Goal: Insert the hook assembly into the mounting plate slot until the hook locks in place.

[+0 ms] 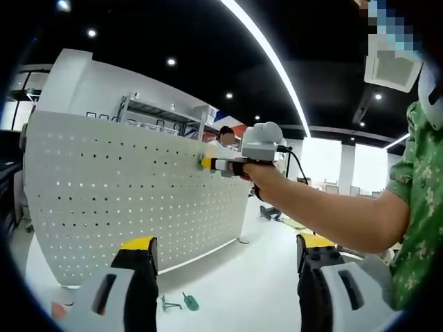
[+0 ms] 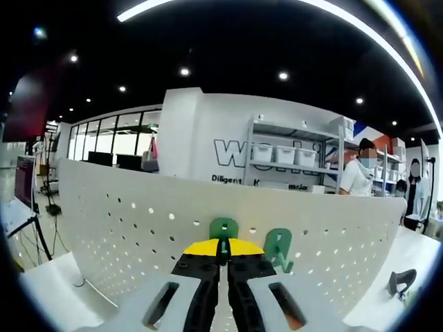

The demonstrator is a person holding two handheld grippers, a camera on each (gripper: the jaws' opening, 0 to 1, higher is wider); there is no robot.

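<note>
The white perforated mounting plate [image 1: 124,194] stands upright on a white table. In the left gripper view my left gripper [image 1: 227,243] is open with nothing between its yellow-tipped jaws, well back from the plate. A person's hand holds my right gripper [image 1: 208,164] against the plate's upper right part. In the right gripper view my right gripper [image 2: 223,247] is shut on a green hook [image 2: 223,227], which is pressed against the plate [image 2: 124,228] near its top edge. A second green hook [image 2: 278,250] hangs in the plate just to the right.
Two loose green hooks [image 1: 178,302] lie on the white table [image 1: 235,283] in front of the plate. A black object [image 2: 400,280] rests on the table at the right. Shelving [image 2: 291,155] and people [image 2: 358,173] stand behind the plate.
</note>
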